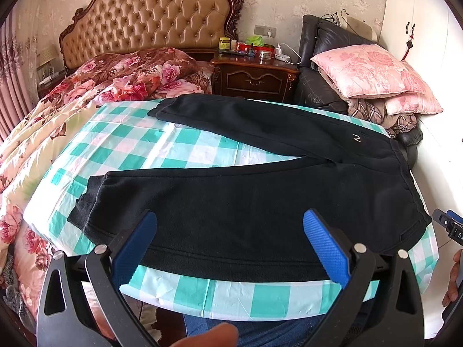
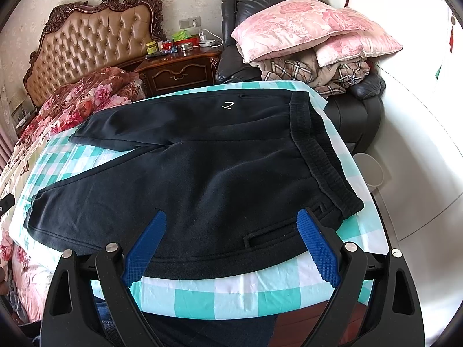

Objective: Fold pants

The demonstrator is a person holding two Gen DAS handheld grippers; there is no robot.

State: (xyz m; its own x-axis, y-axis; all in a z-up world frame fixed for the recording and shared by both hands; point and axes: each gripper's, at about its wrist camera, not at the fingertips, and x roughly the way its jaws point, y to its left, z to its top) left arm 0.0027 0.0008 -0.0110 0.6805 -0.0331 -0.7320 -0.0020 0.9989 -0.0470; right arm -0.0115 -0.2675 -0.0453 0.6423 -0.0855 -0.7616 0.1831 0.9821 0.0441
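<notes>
Two grippers, each with two blue-padded fingers. Left gripper (image 1: 230, 245): fingers spread wide, nothing between the pads, hovering over the near leg. Right gripper (image 2: 231, 245): fingers likewise spread, empty, above the near hip pocket. One pair of black pants (image 2: 185, 173) lies flat on one green-checked cloth (image 2: 231, 295), waistband right, two legs fanned out to the left. Beyond: one tufted headboard (image 1: 147, 17), one nightstand (image 1: 254, 79), two pink pillows (image 1: 373, 70) stacked far right.

Small white embroidered mark on black pants (image 2: 202, 156), near waistband, reads like "2" or stylised "Z"; same mark visible in left wrist view. White letters on black device (image 1: 453, 228) at right edge, possibly "DA", cut off by frame.
</notes>
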